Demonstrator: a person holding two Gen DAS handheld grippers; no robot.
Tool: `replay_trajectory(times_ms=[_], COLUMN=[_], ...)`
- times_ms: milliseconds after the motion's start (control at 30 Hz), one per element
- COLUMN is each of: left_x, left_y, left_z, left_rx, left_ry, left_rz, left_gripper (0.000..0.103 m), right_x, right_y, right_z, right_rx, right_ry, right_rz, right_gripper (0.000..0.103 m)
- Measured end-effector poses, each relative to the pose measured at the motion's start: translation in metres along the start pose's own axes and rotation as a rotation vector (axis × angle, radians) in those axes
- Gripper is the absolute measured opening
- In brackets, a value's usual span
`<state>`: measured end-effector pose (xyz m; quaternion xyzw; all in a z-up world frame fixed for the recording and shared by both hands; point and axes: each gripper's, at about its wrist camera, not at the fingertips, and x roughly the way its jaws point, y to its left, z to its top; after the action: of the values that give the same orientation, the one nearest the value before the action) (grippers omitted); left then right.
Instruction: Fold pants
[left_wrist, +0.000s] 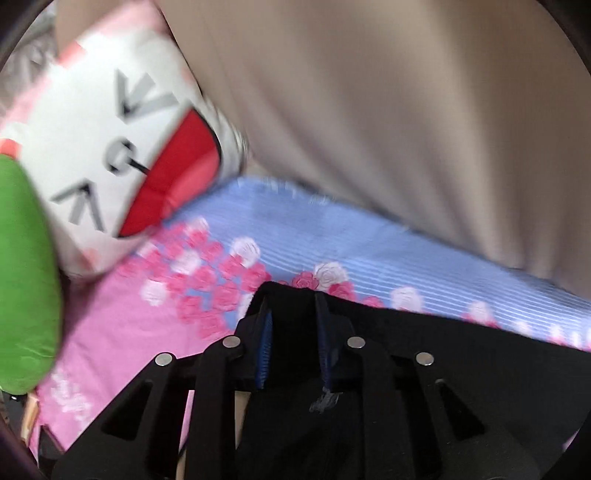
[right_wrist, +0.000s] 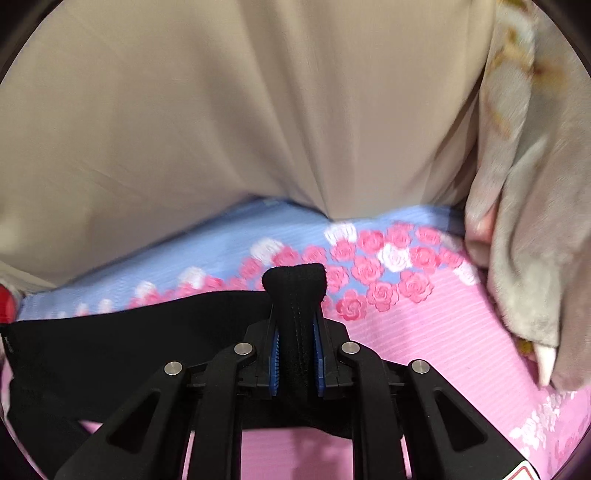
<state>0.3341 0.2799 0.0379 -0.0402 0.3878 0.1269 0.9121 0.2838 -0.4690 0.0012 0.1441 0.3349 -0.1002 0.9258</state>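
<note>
The black pants (left_wrist: 461, 354) hang stretched between my two grippers above the bed. My left gripper (left_wrist: 293, 314) is shut on one end of the waistband, and the black cloth runs off to the right in the left wrist view. My right gripper (right_wrist: 295, 317) is shut on the other end, with a bunched tab of black cloth (right_wrist: 294, 280) sticking out past the fingertips. In the right wrist view the pants (right_wrist: 129, 332) spread to the left, held a little above the sheet.
The bed has a pink and blue rose-print sheet (left_wrist: 369, 254) (right_wrist: 424, 343). A beige curtain (left_wrist: 388, 110) (right_wrist: 240, 110) hangs behind it. A white cat-face pillow (left_wrist: 110, 147) and a green cushion (left_wrist: 22, 277) lie at the left. A grey blanket (right_wrist: 528, 221) lies at the right.
</note>
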Motion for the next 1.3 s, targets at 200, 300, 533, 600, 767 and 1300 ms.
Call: replay_trajectory(times_ms=[200, 300, 533, 600, 767, 1300], left_x=[-0.115, -0.138, -0.123, -0.142, -0.14, -0.127], left_y=[0.045, 0.067, 0.087, 0.089, 0.074, 0.089], left_z=[-0.059, -0.099, -0.174, -0.179, -0.182, -0.173], left_rx=[0.026, 0.02, -0.028, -0.112, -0.206, -0.285], left_ry=[-0.053, 0.001, 0.129, 0.101, 0.112, 0.2], left_rz=[-0.056, -0.032, 0.144, 0.054, -0.035, -0.126], left_gripper=[0.021, 0.022, 0.05, 0.081, 0.095, 0.007], right_x=[-0.085, -0.112, -0.109, -0.118, -0.157, -0.179], right_y=[-0.014, -0.035, -0.083, -0.088, -0.067, 0.049], right_z=[-0.037, -0.076, -0.153, -0.16, -0.168, -0.205], right_rx=[-0.049, -0.062, -0.002, 0.017, 0.02, -0.041], right_ry=[-0.069, -0.042, 0.07, 0.071, -0.029, -0.017], right_rz=[0.044, 0.034, -0.096, -0.163, -0.149, 0.061], right_gripper=[0.013, 0.013, 0.031, 0.031, 0.049, 0.057])
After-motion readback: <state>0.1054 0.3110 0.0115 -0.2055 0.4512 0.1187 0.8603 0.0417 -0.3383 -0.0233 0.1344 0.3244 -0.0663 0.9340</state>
